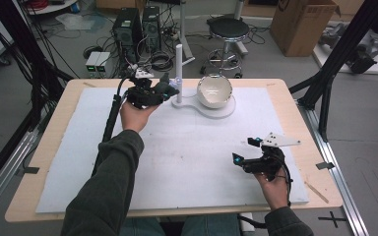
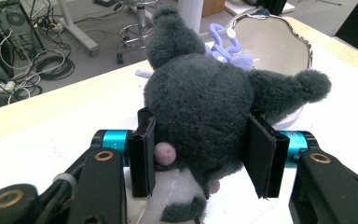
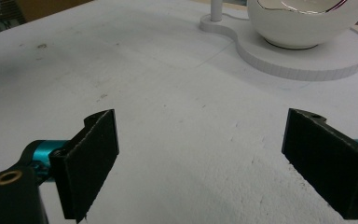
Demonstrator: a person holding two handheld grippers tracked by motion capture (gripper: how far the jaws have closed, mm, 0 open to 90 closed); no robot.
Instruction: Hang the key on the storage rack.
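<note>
A dark grey plush toy [image 2: 200, 112] with pointed ears and a white belly sits between the jaws of my left gripper [image 2: 200, 154], which is shut on its body. In the high view the left gripper [image 1: 170, 91] holds the plush toy [image 1: 163, 89] just left of a white post [image 1: 178, 64]. A white bowl [image 1: 214, 91] rests on a white stand base [image 1: 226, 110] beyond it; the bowl [image 2: 275, 42] has a wavy silver rim. My right gripper [image 1: 245, 150] is open over the white mat near the front right; its jaws [image 3: 200, 154] hold nothing.
A white mat [image 1: 177, 147] covers the wooden table [image 1: 295, 98]. A lilac ring-shaped object [image 2: 226, 44] lies by the bowl. Behind the table stand computer towers [image 1: 137, 29], a stool [image 1: 229, 32], cables and a cardboard box [image 1: 302, 22]. Black frame bars flank both sides.
</note>
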